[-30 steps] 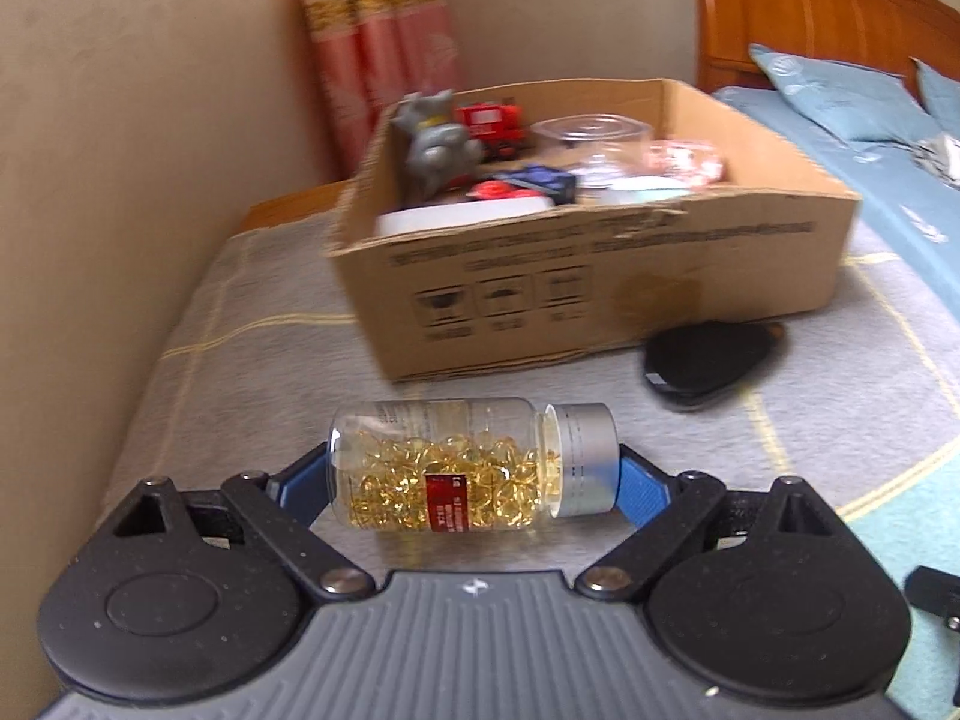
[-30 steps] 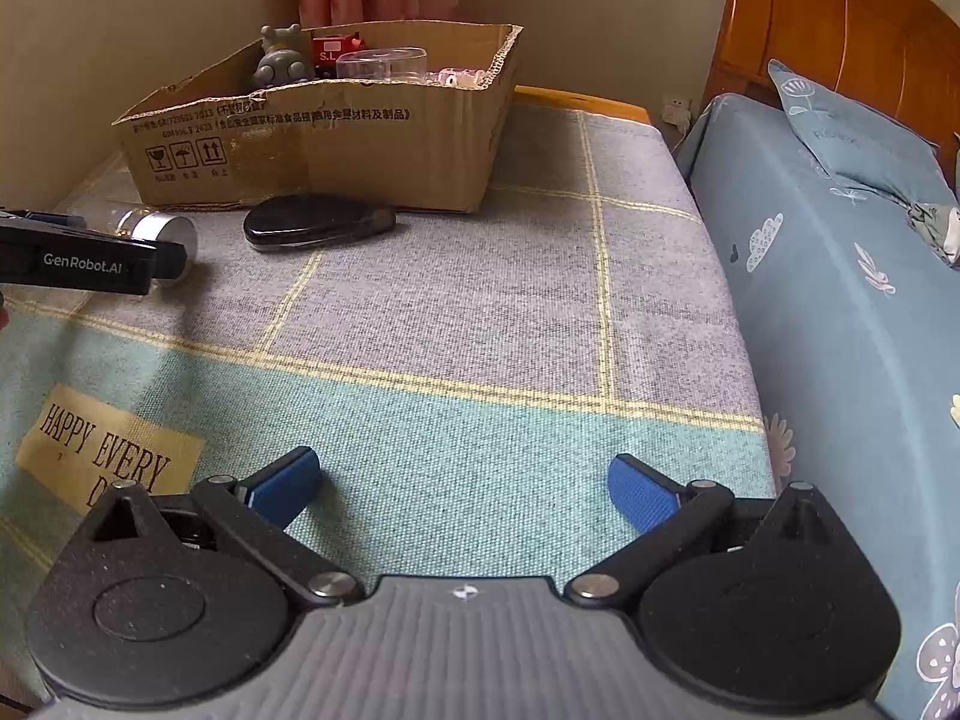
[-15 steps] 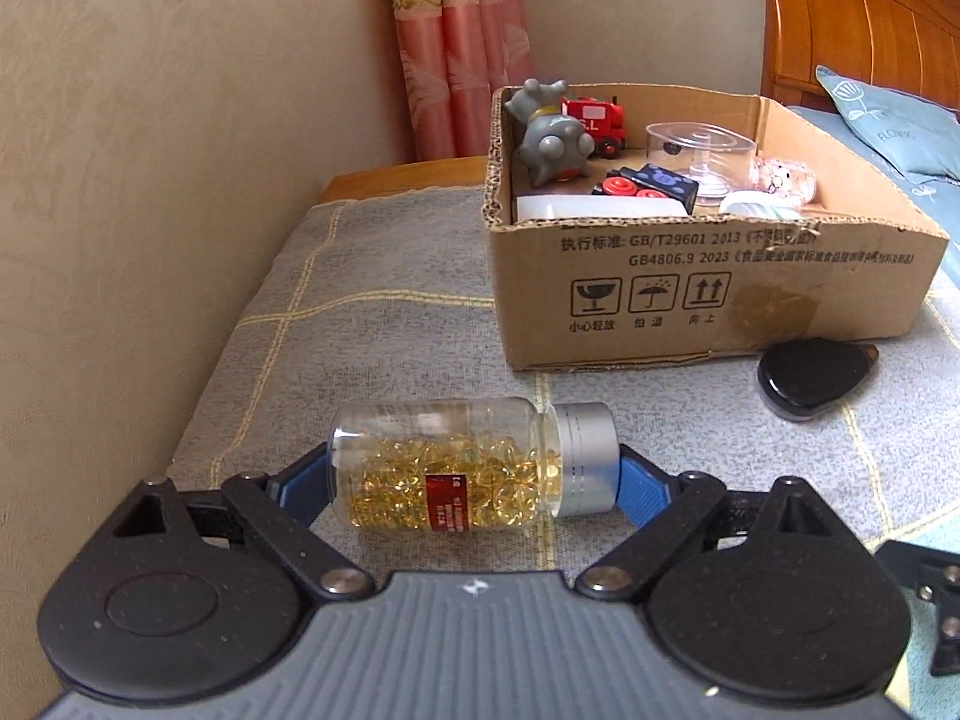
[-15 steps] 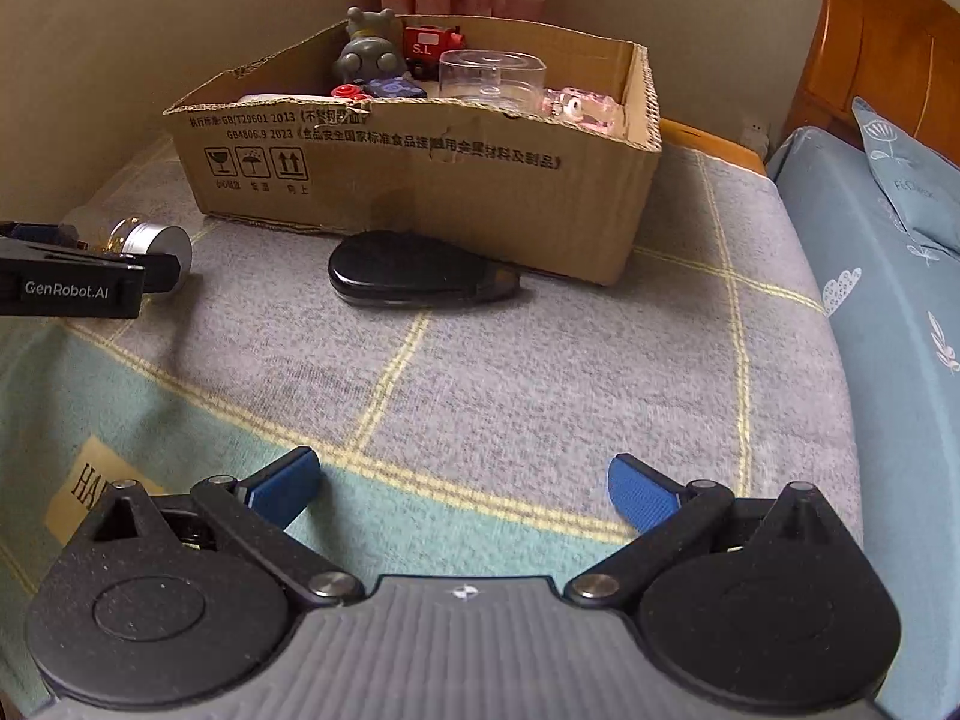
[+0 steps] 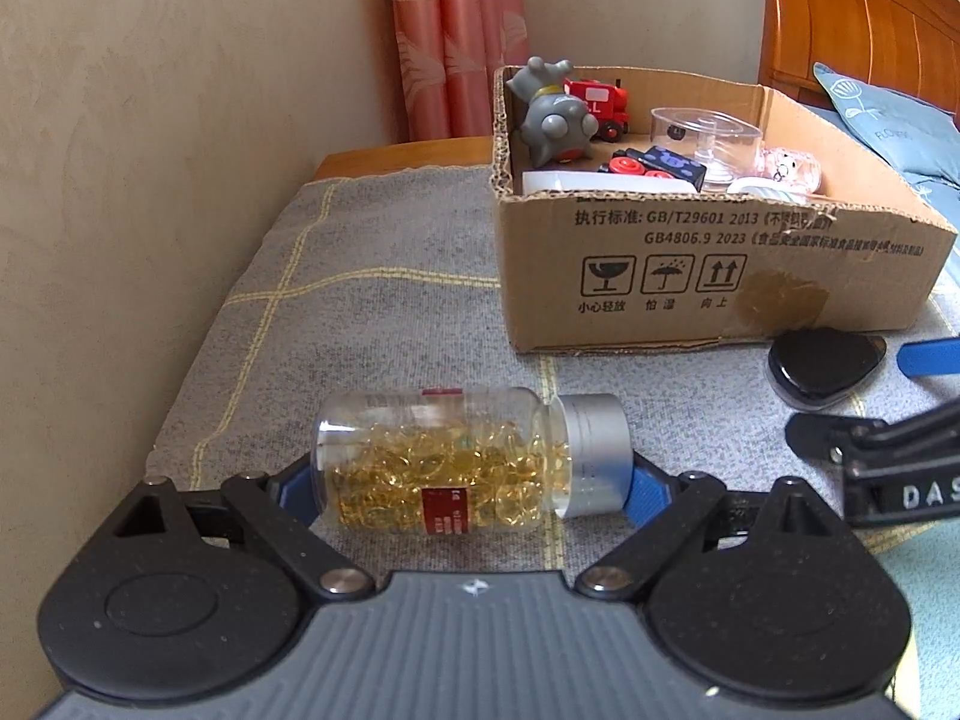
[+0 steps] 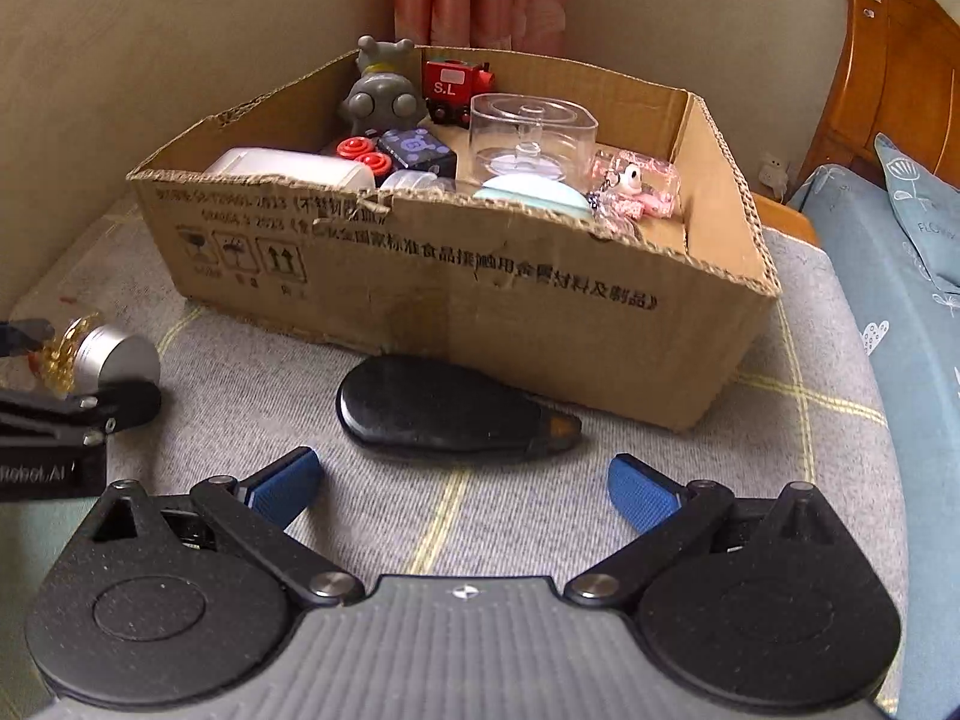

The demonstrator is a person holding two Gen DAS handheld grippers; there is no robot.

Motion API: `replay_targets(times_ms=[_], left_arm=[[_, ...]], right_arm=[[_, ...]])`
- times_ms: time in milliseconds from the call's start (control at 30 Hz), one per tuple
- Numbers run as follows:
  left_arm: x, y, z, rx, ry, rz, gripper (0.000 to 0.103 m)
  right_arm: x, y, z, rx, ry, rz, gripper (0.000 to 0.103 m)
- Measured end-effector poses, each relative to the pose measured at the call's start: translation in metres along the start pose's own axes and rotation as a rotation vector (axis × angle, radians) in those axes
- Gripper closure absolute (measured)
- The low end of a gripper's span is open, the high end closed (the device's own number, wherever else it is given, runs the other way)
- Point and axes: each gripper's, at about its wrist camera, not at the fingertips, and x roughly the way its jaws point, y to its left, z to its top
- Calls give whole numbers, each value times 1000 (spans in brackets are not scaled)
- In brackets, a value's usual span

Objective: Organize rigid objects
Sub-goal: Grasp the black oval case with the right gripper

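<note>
My left gripper [image 5: 471, 483] is shut on a clear capsule bottle [image 5: 444, 462] with a silver cap, held sideways above the grey blanket; the bottle also shows in the right wrist view [image 6: 99, 354]. My right gripper [image 6: 462, 483] is open and empty, just short of a black teardrop-shaped case [image 6: 444, 408] lying on the blanket in front of the cardboard box [image 6: 480, 276]. The case also shows in the left wrist view [image 5: 825, 363], right of the box [image 5: 708, 276]. The box holds several toys and containers.
In the box are a grey figure [image 6: 381, 93], a red toy train [image 6: 456, 84], a clear tub [image 6: 531, 132] and a pink item [image 6: 636, 183]. A beige wall [image 5: 120, 180] runs along the left. A blue bed [image 6: 900, 300] lies at the right.
My right gripper has moved forward to the black case and the box. My left gripper has shifted left with the bottle, so the box now sits further right in its view.
</note>
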Motion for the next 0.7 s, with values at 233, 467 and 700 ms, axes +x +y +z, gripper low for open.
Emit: replay_targets(times_ms=[233, 467, 700], left_arm=[[1, 0, 1, 2, 0, -3, 10], [2, 0, 2, 2, 1, -1, 10], [-1, 1, 2, 3, 3, -4, 9]], right_arm=[[9, 4, 9, 19, -14, -8, 0], [4, 6, 10, 12, -16, 0, 11], [4, 7, 9, 7, -6, -4, 11]])
